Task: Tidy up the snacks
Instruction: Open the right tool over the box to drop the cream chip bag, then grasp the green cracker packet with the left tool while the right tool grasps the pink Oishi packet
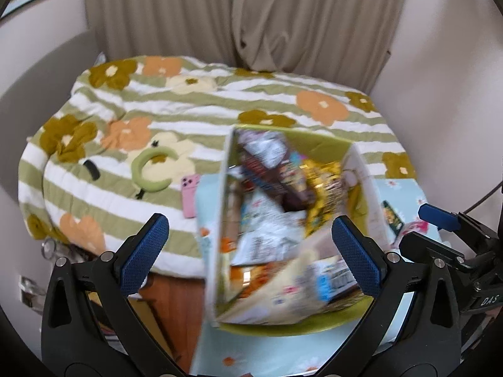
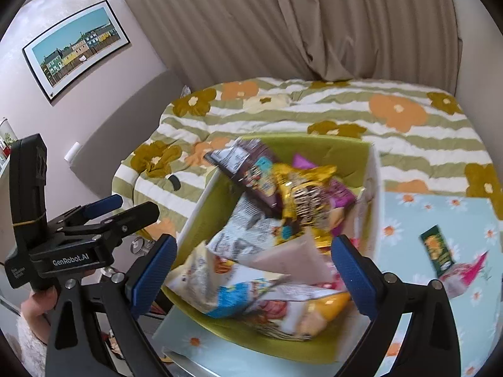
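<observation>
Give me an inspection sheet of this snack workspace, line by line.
Surface: light blue flowered tablecloth, beside a bed with a striped floral quilt.
Job's things: green box full of snack packets; gold packet on top.
Clutter: green packet and pink packet outside the box; pink phone, green headband on quilt.
Grippers: left gripper open; right gripper open, both empty.
Cables: nothing seen.
Surroundings: beige curtain, framed picture.

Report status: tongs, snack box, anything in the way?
Both tongs, left and right, open, empty. Snack box full. Green packet and pink packet loose on table. Nothing blocking.
</observation>
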`<state>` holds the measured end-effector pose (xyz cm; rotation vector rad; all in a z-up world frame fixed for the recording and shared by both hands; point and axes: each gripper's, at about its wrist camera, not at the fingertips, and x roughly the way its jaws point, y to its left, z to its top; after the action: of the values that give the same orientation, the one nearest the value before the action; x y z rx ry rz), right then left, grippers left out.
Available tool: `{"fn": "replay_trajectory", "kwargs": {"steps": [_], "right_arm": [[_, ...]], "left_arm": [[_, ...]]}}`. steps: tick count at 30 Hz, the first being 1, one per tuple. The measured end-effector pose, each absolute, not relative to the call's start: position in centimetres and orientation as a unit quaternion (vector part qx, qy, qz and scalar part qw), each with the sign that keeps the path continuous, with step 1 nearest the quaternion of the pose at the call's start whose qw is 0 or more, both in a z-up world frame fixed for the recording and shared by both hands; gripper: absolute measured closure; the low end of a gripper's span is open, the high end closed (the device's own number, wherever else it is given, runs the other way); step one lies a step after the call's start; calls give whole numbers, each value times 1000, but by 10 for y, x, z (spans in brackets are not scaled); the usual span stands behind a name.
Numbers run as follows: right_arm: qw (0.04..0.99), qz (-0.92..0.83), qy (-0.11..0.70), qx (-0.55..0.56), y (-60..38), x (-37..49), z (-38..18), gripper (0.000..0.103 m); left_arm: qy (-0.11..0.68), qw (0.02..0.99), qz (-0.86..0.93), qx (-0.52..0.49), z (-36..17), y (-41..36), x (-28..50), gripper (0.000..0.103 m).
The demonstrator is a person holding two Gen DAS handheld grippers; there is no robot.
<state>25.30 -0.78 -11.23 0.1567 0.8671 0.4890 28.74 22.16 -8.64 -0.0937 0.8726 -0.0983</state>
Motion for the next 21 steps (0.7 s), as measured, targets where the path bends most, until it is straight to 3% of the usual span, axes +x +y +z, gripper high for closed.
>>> {"fn": "replay_trajectory", "kwargs": {"steps": [11, 21], "right_arm": [[903, 167, 391, 63, -142, 235, -88, 5], [891, 148, 426, 46, -251, 231, -132, 5]], "left_arm": [[414, 902, -111, -46, -73, 88, 286, 0], [450, 883, -124, -45, -111, -31, 287, 0]]}}
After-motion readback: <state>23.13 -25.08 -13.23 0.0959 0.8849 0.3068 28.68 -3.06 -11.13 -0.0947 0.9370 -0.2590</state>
